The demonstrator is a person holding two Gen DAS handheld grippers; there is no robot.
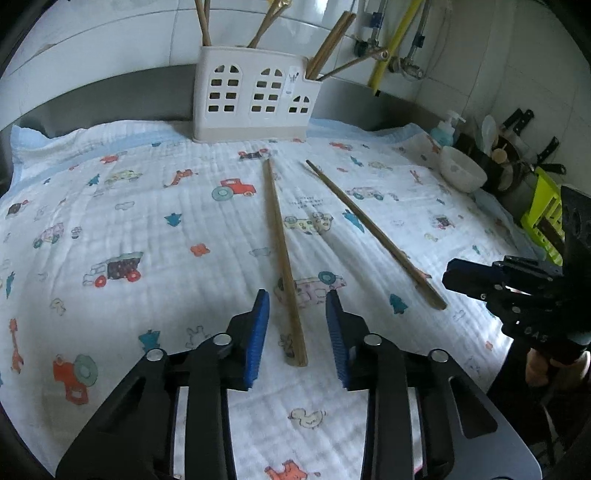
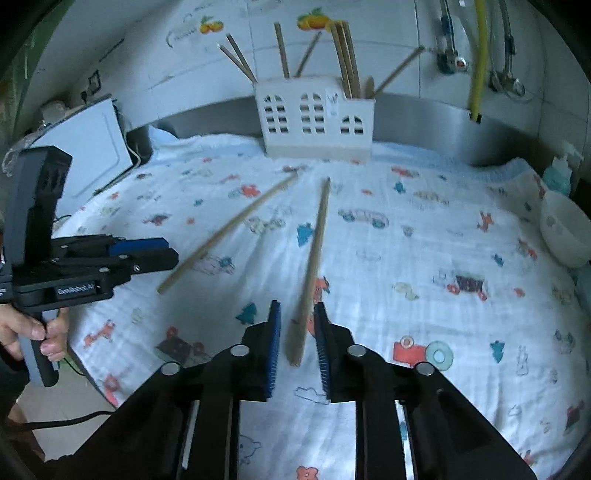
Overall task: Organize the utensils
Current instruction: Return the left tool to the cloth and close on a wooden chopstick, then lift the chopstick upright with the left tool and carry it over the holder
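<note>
On the counter, largest to smallest:

Cloth: white quilted cloth printed with cartoon cars and animals, blue border at the back edge, covers most of the worktop. Same cloth in the right wrist view.

Wall: white tiles behind, with pipes and a yellow hose at the back right.

Holder: white plastic utensil holder with window-shaped cutouts, stands upright at the back edge of the cloth. Several chopsticks stand in it, tilted different ways.

Bowl: white bowl at the cloth's right edge; a soap pump bottle just behind it.

Left chopstick: wooden chopstick flat on the cloth, thin end toward the holder, thick end between the left claw's fingers.

Right chopstick: second chopstick flat on the cloth, beside the first, angled away from it. In the right wrist view its thick end lies between the right claw's fingers.

Left claw: left gripper low over the cloth, blue pads apart, straddling the chopstick end. Clear gap on both sides, no contact.

Right claw: right gripper low over the cloth, pads narrower but not together; a gap shows either side of the stick. View is blurred, cannot tell if a pad touches.

Hand: a person's hand wraps the left claw's handle.
</note>
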